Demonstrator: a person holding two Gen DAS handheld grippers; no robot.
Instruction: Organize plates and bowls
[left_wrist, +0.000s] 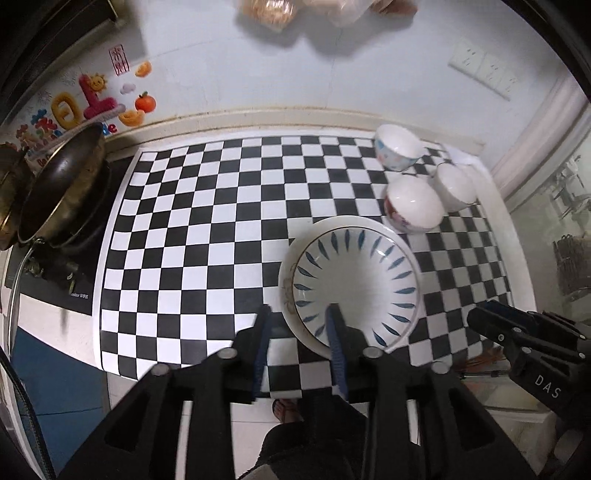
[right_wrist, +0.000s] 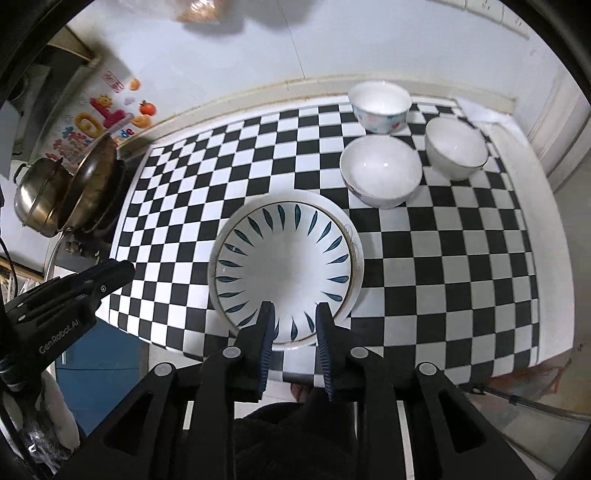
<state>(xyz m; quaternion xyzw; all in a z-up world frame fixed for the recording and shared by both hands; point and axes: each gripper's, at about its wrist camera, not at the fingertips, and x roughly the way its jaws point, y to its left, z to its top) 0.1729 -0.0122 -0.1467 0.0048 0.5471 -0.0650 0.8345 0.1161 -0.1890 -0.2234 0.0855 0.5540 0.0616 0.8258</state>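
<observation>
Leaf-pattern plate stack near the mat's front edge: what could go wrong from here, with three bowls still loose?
1. The leaf-pattern plate sits off-centre on the plain plate beneath, so it might rock or slide.
2. That stack is close to the checkered mat's near edge; a nudge from either open gripper, left or right, could push it off.
3. The three bowls stand close together; reaching for one may knock another.

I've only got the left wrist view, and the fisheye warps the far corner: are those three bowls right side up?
Observer: Yes. In the right wrist view the floral bowl, middle bowl and plain bowl all stand upright and look empty.
Operator: Is the right gripper holding anything?
Observer: No. The right gripper has its jaws apart with nothing between them; the blue-leaf plate lies ungripped.
Operator: What's that past the wok?
Observer: A steel pot with side handles, right beside the wok.
</observation>
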